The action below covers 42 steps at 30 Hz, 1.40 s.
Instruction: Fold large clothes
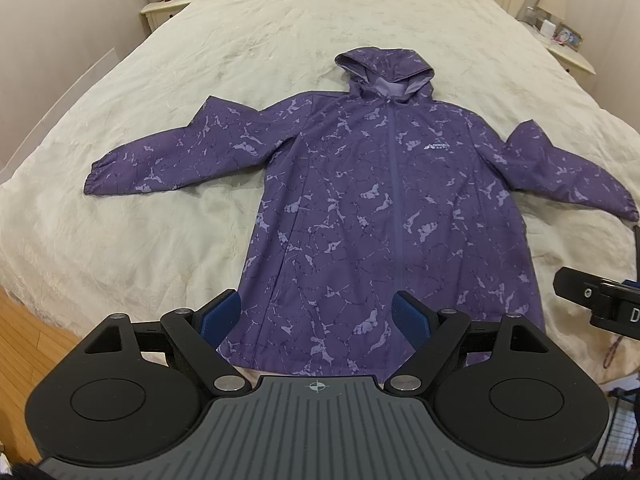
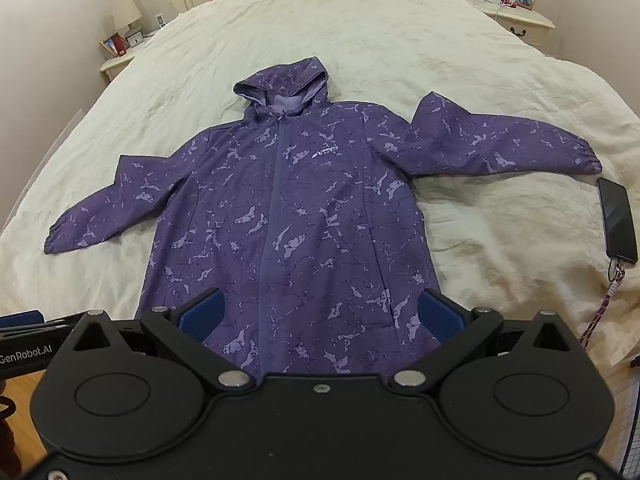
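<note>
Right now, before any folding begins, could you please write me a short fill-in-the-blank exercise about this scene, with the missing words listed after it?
1. The purple jacket lies flat on the ____.
2. Its zipper is fully ____.
3. Near the cuff of one sleeve lies a black ____.
4. The jaws of the left gripper and the right gripper both stand ____.

Missing words: bed; closed; phone; open

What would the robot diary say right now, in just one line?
stage: before first fold | jacket: flat on bed, zipped, sleeves out | left claw: open, empty | right claw: open, empty
</note>
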Tool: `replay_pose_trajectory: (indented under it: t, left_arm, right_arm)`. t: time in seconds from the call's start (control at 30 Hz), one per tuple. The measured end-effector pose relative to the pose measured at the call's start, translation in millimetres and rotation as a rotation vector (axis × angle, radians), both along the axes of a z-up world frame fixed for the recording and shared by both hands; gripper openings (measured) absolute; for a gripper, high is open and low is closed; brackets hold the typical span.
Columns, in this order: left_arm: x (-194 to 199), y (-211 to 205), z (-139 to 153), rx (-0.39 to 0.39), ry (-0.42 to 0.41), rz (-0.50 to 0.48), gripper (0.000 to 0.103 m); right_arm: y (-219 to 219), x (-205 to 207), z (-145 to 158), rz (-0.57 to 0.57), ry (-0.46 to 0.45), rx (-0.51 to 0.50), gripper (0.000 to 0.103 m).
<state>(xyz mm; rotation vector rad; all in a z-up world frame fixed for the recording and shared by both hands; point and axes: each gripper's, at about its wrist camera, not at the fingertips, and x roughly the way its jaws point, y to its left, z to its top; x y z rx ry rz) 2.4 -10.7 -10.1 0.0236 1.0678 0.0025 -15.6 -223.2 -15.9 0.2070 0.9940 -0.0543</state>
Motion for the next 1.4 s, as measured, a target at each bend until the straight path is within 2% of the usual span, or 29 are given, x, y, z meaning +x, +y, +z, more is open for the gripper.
replay_pose_trajectory:
  t: [1.4]
  left_arm:
    - [7.6, 0.8, -4.7, -0.011, 0.040, 0.012, 0.082]
  right_arm:
    - [5.4, 8.7, -3.7, 0.022, 0.023, 0.000, 0.102]
